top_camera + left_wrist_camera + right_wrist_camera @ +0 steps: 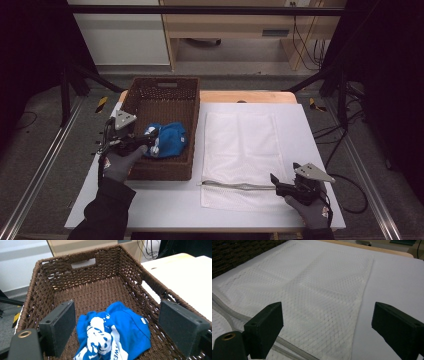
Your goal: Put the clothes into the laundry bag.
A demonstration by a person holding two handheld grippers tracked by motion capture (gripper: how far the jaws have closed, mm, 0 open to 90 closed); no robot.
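1. The blue printed garment (pixel 117 337) lies crumpled in the near end of the woven brown basket (pixel 150 95), with no clear long axis.
2. The white mesh bag (pixel 240 150) lies flat on the worktop (pixel 300 130), zipper edge nearest the person.
3. The left gripper (pixel 145 141) reaches over the basket rim, jaws apart around the garment; the right gripper (pixel 274 181) is low at the bag's zipper corner, jaws apart.

A lab or recording bay rather than a home; black curtains (pixel 30 55) close both sides; a dark metal frame (pixel 200 10) spans the far end; loose cables (pixel 305 45) hang by a plain wooden bench (pixel 240 25); floor rails (pixel 40 170) flank the white table (pixel 310 130).
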